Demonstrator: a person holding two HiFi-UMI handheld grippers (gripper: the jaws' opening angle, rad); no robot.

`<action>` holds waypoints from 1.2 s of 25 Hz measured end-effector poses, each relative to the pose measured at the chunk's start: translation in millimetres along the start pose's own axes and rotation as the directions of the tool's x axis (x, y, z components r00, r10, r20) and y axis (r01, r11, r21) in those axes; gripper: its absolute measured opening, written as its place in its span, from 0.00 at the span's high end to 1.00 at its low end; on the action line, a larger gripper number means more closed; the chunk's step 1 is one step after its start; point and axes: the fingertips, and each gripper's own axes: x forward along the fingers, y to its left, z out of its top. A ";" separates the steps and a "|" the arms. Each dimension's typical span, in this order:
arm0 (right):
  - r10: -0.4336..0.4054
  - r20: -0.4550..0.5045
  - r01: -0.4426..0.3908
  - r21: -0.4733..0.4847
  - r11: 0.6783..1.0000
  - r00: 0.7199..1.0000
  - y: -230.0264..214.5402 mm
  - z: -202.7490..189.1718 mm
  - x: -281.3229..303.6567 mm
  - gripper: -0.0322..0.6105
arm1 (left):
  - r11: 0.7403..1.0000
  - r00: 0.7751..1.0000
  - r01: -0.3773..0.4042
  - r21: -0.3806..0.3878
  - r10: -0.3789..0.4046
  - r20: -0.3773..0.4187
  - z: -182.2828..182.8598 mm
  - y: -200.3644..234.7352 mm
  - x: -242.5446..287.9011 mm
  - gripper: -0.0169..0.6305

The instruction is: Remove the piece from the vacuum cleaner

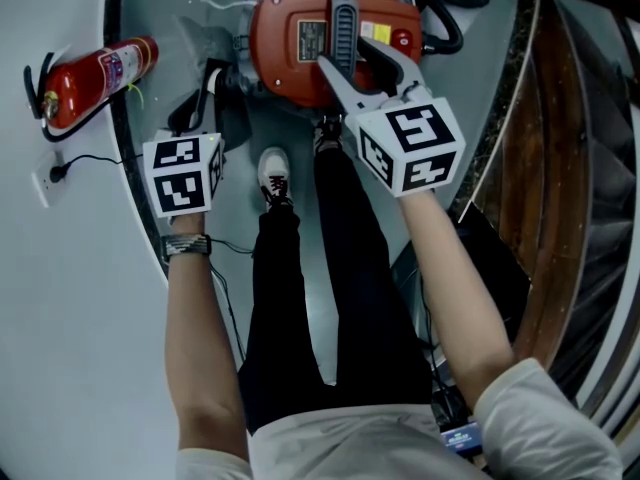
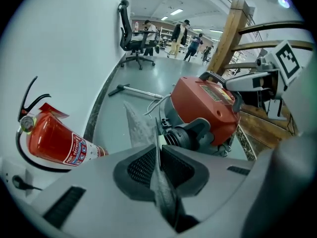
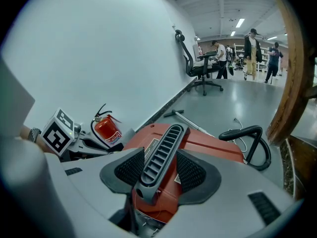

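A round red plastic vacuum cleaner [image 1: 290, 53] stands on the smooth grey floor [image 1: 160, 8] at the far end of the head view, just past the person's shoes. A ribbed black plastic handle [image 3: 161, 155] runs across its top. The right gripper [image 3: 158, 170] is clamped on this handle, its mesh-textured pads pressing it from both sides.

To the left, the left gripper [image 2: 158, 157] is clenched on a thin grey speckled sheet-like piece [image 2: 141, 125]. The piece rises from between the nearly closed pads and tapers to a point on the far side. It stands just beside the black corrugated inlet port [image 2: 190, 133] on the vacuum's left flank; whether it still touches the port cannot be told.

A glossy red cylindrical fire extinguisher [image 1: 95, 78] with a black hose lies on its side at the far left, against the white wall [image 1: 60, 268]. A black ribbed suction hose [image 3: 252, 133] curls on the floor right of the vacuum. A slim metal tube [image 2: 136, 89] lies farther off, and a brown wooden stair rail [image 2: 230, 33] rises at the right.
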 end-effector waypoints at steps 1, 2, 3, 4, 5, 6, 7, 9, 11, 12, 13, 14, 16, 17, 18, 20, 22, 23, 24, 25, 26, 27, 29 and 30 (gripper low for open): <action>0.001 0.000 -0.001 0.000 1.000 1.000 0.0 0.0 0.1 0.64 | 1.000 1.000 0.003 0.013 -0.003 0.005 0.1 -0.1 0.0 0.92; 0.002 -0.001 -0.002 -0.001 1.000 1.000 0.1 0.0 0.3 0.64 | 1.000 1.000 0.007 0.021 -0.007 0.011 0.3 -0.4 -0.2 0.92; 0.003 -0.001 -0.003 -0.002 1.000 1.000 0.2 0.1 0.4 0.64 | 1.000 1.000 0.009 0.027 -0.010 0.016 0.5 -0.6 -0.4 0.92; 0.004 -0.001 -0.004 -0.003 1.000 1.000 0.2 0.1 0.5 0.64 | 0.999 1.000 0.010 0.032 -0.011 0.020 0.6 -0.5 -0.4 0.92; 0.004 -0.001 -0.004 -0.003 1.000 1.000 0.2 0.2 0.5 0.64 | 0.999 1.000 0.011 0.032 -0.012 0.024 0.8 -0.3 -0.5 0.92; 0.003 -0.001 -0.003 -0.003 1.000 1.000 0.2 0.3 0.5 0.64 | 1.000 0.999 0.014 0.023 -0.014 0.028 1.3 -0.5 -0.6 0.92; 0.002 -0.001 -0.002 -0.002 1.000 1.000 0.2 0.2 0.3 0.64 | 1.000 0.999 0.019 0.006 -0.019 0.031 1.7 -0.9 -0.9 0.92; -0.001 -0.002 0.001 0.000 1.000 1.000 0.1 -0.2 0.0 0.64 | 0.998 0.999 0.031 -0.052 -0.029 0.038 1.3 -0.9 -1.2 0.92; -0.002 0.000 0.002 0.002 1.000 1.000 0.0 -0.3 0.0 0.64 | 0.990 0.998 0.047 -0.136 -0.040 0.058 1.1 1.1 -1.5 0.92; -0.001 0.002 0.001 0.003 1.000 1.000 0.0 -0.1 0.1 0.64 | 0.983 0.997 0.053 -0.173 -0.042 0.069 1.1 2.5 -1.8 0.92; -0.001 0.004 0.001 0.004 1.000 1.000 0.0 0.1 0.1 0.64 | 0.978 0.996 0.057 -0.200 -0.042 0.076 1.2 3.7 -2.1 0.92; -0.001 0.006 0.001 0.004 1.000 1.000 0.0 0.3 0.1 0.64 | 0.973 0.996 0.059 -0.221 -0.042 0.081 1.2 4.5 -2.4 0.92; -0.003 0.010 0.003 0.006 1.000 1.000 -0.2 0.4 -0.3 0.64 | 0.961 0.995 0.068 -0.268 -0.046 0.089 0.7 5.2 -2.5 0.92; -0.004 0.012 0.004 0.008 1.000 1.000 -0.4 0.3 -0.5 0.64 | 0.949 0.994 0.078 -0.305 -0.050 0.096 0.1 5.6 -2.3 0.92; -0.006 0.014 0.006 0.010 1.000 1.000 -0.6 0.2 -0.6 0.64 | 0.932 0.993 0.091 -0.352 -0.057 0.106 -0.7 6.1 -2.1 0.92; -0.009 0.017 0.008 0.011 1.000 1.000 -0.7 0.0 -0.6 0.64 | 0.889 0.989 0.120 -0.442 -0.071 0.126 -2.9 6.4 -1.1 0.92; -0.010 0.018 0.010 0.010 1.000 1.000 -0.5 0.0 -0.6 0.64 | 0.849 0.987 0.137 -0.510 -0.075 0.140 -4.3 7.0 -0.6 0.92; -0.009 0.018 0.009 0.009 1.000 1.000 -0.3 0.1 -0.5 0.64 | 0.832 0.987 0.140 -0.536 -0.073 0.145 -4.6 7.5 -0.8 0.92; -0.009 0.017 0.008 0.009 1.000 1.000 -0.2 0.1 -0.5 0.64 | 0.818 0.986 0.143 -0.557 -0.071 0.148 -4.9 7.9 -1.0 0.92; -0.008 0.016 0.008 0.009 1.000 1.000 -0.2 0.0 -0.6 0.64 | 0.806 0.986 0.146 -0.573 -0.070 0.152 -5.1 8.1 -1.1 0.92; -0.007 0.016 0.007 0.009 1.000 1.000 -0.4 0.0 -0.7 0.64 | 0.796 0.985 0.151 -0.587 -0.071 0.156 -5.2 8.2 -1.0 0.92; -0.007 0.016 0.007 0.009 1.000 1.000 -0.5 0.0 -0.7 0.64 | 0.785 0.984 0.158 -0.599 -0.075 0.161 -5.2 8.3 -0.9 0.92; -0.006 0.017 0.006 0.011 1.000 1.000 -0.4 0.0 -0.6 0.64 | 0.763 0.982 0.174 -0.622 -0.085 0.171 -5.4 8.7 -0.9 0.92; -0.005 0.017 0.005 0.011 1.000 1.000 -0.4 0.1 -0.5 0.64 | 0.752 0.980 0.182 -0.633 -0.089 0.175 -5.6 8.9 -0.9 0.92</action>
